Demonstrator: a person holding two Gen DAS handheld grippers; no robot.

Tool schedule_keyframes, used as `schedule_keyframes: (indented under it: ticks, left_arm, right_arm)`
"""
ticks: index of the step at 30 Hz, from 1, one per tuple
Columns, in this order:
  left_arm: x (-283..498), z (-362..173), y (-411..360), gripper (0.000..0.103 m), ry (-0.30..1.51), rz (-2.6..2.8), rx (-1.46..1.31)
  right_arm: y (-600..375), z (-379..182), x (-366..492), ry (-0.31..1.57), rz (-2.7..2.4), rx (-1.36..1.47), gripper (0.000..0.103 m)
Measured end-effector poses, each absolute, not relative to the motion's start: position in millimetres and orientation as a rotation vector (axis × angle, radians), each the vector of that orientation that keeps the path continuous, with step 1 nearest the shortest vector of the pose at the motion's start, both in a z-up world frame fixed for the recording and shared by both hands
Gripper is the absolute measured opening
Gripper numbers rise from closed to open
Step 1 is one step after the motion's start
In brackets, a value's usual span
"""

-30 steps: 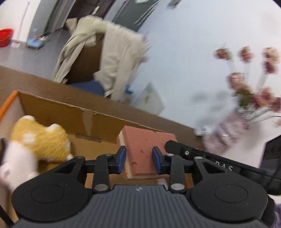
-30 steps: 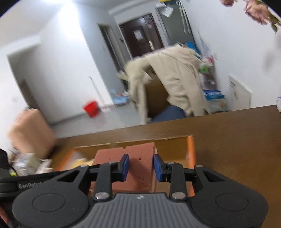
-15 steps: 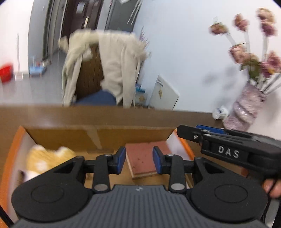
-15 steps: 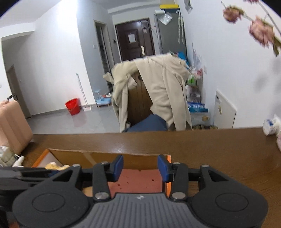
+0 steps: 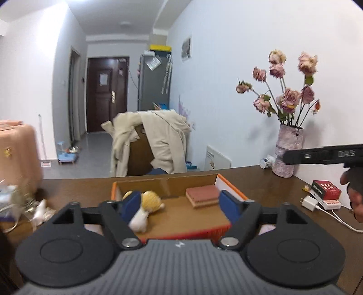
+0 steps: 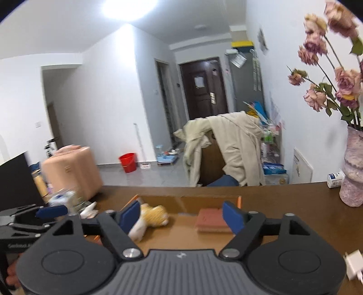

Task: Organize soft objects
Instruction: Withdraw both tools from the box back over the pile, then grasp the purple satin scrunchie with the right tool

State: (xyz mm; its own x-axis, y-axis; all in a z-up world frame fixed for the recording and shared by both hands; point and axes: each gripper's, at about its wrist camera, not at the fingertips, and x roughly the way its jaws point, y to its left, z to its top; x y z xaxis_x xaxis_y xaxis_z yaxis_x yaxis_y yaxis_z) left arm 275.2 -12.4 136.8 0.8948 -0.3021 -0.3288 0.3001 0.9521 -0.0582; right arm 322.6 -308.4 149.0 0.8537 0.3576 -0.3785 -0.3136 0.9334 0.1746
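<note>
Moved: both grippers pulled back from box (image 5: 172, 181); jaws just opened.
Left gripper (image 5: 181, 205): wide, empty, tilted slightly down.
Right gripper (image 6: 181, 216): wide, empty.
Sponge (image 5: 202, 195): lower centre, in box beside plush toy (image 5: 145, 210).

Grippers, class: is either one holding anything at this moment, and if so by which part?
Nothing is held. The left gripper and right gripper have just opened wide, with nothing between them; the sponge and plush toy lie in the box.

The room is being lit brightly from a ceiling lamp (image 6: 129, 9), which is being blown out to glare; edges are being bent by fisheye distortion, and the suitcase (image 5: 18, 158) is being smeared by blur.
</note>
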Motion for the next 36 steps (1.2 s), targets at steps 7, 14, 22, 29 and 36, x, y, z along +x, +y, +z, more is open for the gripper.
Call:
schedule_keyframes:
  ticks: [7,14,22,29,36]
  left_arm:
    - [179,103,19,0.089,0.338,-0.253,-0.046]
    - [136,42,17,0.092,0.507,-0.207,-0.070]
    - [148,31,-8,0.093,0.519,-0.235,0.004]
    - [176,23,-26,0.093,0.570,-0.223,0.031]
    - [198,25,-34,0.093,0.584,-0.206,0.055]
  right_arm:
    - [-281,105,202,0.376,0.344,-0.046,0.088]
    - [-274,36,139,0.514,0.319,0.075,0.088]
    - [-274,17,147,0.552,0.234,0.078,0.087]
    - [-257,8,206,0.552,0.239,0.072,0.087]
    - [-260,-9,251,0.607,0.173,0.087,0.063]
